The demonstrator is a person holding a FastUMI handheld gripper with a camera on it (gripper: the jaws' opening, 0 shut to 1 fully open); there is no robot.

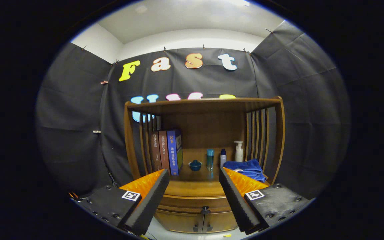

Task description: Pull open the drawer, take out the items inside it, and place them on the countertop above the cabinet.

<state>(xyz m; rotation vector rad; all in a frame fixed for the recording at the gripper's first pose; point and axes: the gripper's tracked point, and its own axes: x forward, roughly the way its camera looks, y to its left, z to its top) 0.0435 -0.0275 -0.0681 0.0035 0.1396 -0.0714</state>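
A wooden cabinet (202,110) stands ahead of me against the black cloth. Its drawer (195,201) sits shut under the countertop (195,186), with a small dark knob (205,210) at its middle. The knob lies low between my two fingers and a way beyond them. My gripper (193,175) is open, with nothing between its fingers. What lies inside the drawer is hidden.
On the shelf stand three books (167,151) at the left, a small blue bowl (195,165), a teal bottle (210,159), a small white bottle (223,157), a pump bottle (239,151) and a blue cloth (247,168). Two cupboard doors (195,226) lie below the drawer.
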